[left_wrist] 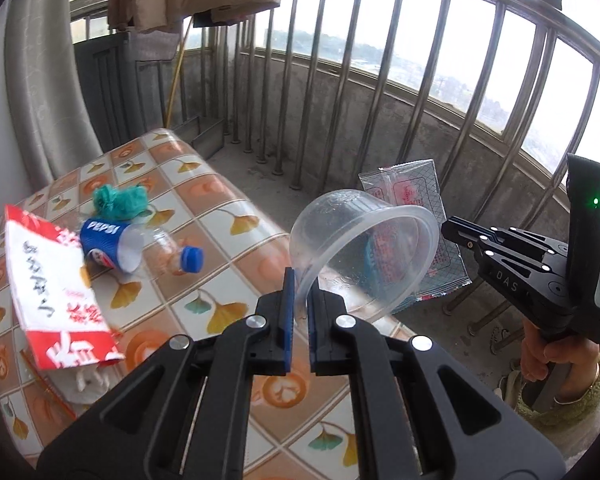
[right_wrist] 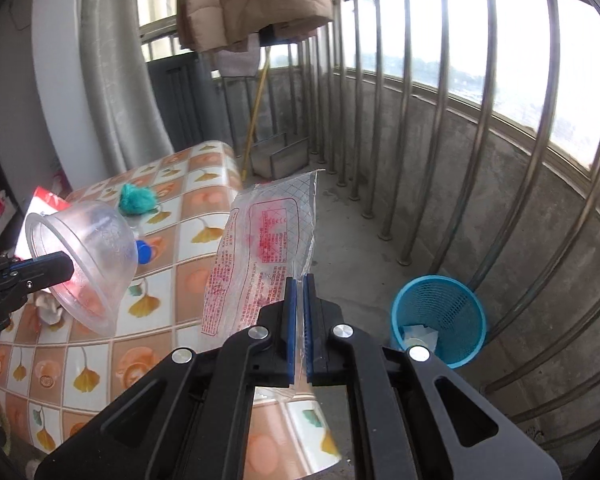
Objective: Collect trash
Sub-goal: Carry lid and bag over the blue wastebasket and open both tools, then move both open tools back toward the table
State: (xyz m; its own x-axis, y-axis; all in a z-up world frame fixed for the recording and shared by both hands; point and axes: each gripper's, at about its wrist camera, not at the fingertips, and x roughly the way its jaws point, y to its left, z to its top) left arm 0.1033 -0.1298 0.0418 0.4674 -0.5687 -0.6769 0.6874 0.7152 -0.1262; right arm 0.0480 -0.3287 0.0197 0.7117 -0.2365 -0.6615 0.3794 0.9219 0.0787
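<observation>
The left gripper (left_wrist: pixel 298 312) is clamping the rim of a clear plastic bowl (left_wrist: pixel 360 248), the thin wall pinched between its blue pads, so the bowl is hanging tipped on its side just ahead of the fingertips with its mouth facing right. The right gripper (right_wrist: pixel 300 320) is clenching a clear printed wrapper (right_wrist: pixel 260 252) by its lower edge; the sheet is standing up and leaning left from the pads. In the left wrist view that gripper is sitting to the right of the bowl, a hand (left_wrist: pixel 548 360) wrapped round its handle.

Both pieces are being carried clear of the table (left_wrist: pixel 228 200), which is lying below and to the left of both grippers, so the step in hand looks like the transfer to the bin. The blue mesh basket (right_wrist: pixel 440 316) is standing on the floor ahead and to the right of the right gripper, beside the railing (right_wrist: pixel 440 120), with some pale scraps already inside.

Next, each gripper probably needs to be brought over the basket's mouth before letting go; the light wrapper may drift if dropped from high, and the wide bowl may catch on the rim.

Beyond and left of the left gripper, a Pepsi paper cup (left_wrist: pixel 108 248), a small bottle with a blue cap (left_wrist: pixel 176 256), a green crumpled net (left_wrist: pixel 120 200) and a red-and-white bag (left_wrist: pixel 56 292) are waiting on the table.
</observation>
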